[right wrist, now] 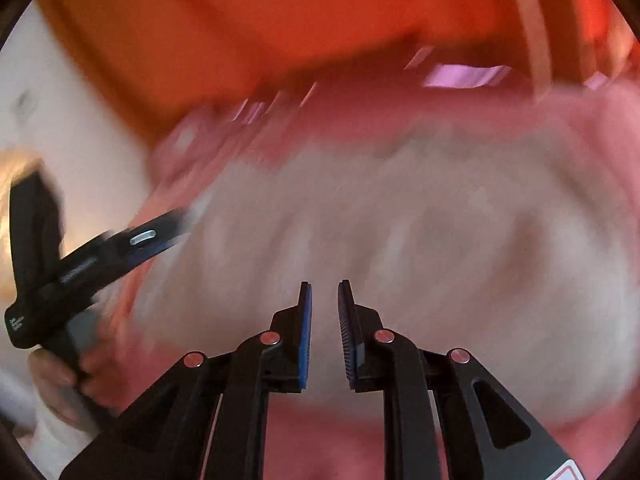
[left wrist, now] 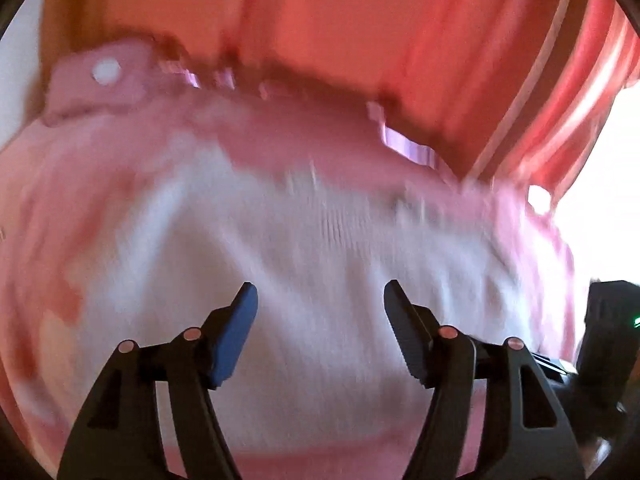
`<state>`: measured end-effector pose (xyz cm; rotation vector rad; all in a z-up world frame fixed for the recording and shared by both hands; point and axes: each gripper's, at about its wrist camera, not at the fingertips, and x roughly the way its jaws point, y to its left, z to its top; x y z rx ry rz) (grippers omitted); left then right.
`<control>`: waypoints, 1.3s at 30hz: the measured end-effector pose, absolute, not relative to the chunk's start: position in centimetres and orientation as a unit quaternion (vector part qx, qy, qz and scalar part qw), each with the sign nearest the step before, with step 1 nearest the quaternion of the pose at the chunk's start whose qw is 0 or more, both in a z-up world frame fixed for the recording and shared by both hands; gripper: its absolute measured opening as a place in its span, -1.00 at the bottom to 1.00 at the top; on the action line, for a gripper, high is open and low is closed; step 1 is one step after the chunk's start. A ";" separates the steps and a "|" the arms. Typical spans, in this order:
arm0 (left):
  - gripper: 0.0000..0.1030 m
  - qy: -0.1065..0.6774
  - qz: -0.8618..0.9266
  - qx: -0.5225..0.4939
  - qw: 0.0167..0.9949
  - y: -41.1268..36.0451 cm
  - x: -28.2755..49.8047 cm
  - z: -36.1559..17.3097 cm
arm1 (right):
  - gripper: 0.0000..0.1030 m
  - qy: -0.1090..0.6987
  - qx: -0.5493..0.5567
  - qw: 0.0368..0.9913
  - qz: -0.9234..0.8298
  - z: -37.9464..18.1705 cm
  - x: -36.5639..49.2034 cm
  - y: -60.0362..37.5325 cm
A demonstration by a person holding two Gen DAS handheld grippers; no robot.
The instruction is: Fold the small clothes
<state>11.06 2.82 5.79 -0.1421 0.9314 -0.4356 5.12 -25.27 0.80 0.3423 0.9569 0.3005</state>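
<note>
A small pink and white garment [left wrist: 304,240] lies spread on an orange-red cloth [left wrist: 340,12], blurred by motion. It has white buttons at its far corners. My left gripper [left wrist: 320,292] is open, its jaws wide apart just above the white middle panel, holding nothing. In the right wrist view the same garment [right wrist: 400,220] fills the centre. My right gripper [right wrist: 324,292] has its jaws a narrow gap apart over the white panel, with nothing between them. The left gripper [right wrist: 160,236] shows at the left, in a hand.
The orange-red cloth [right wrist: 320,12] covers the surface behind the garment. A pale wall or floor [right wrist: 80,120] shows at the left edge. A bright area [left wrist: 600,200] lies at the right. The right gripper's black body [left wrist: 608,320] sits at the right edge.
</note>
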 end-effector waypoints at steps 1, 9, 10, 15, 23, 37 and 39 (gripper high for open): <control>0.22 0.465 -0.192 -0.057 0.862 3.0 10.5 4.2 | -0.81 0.468 0.152 0.860 0.134 -0.1 4.7 -25.0; -0.03 0.498 -0.129 -0.107 0.851 12.3 7.3 1.5 | -0.99 0.491 0.352 0.796 -0.039 -2.0 -0.2 -40.4; -0.05 0.500 -0.129 -0.133 0.846 13.0 7.3 1.7 | -0.99 0.481 0.317 0.815 -0.065 -0.7 -0.4 -40.3; 0.24 0.449 -0.117 -0.144 0.874 12.8 8.5 6.1 | -0.56 0.426 0.188 0.879 -0.103 4.7 1.9 -39.9; 0.78 0.434 -0.085 -0.125 0.888 10.1 19.4 6.8 | 0.31 0.386 0.202 0.891 -0.131 4.7 12.6 -44.0; -0.87 0.448 -0.065 -0.144 0.880 10.6 24.0 3.4 | -0.88 0.346 0.198 0.909 -0.122 4.7 15.1 -44.4; -0.86 0.472 -0.051 -0.127 0.871 10.3 24.6 1.8 | -0.88 0.431 0.203 0.868 -0.141 1.0 16.6 -45.4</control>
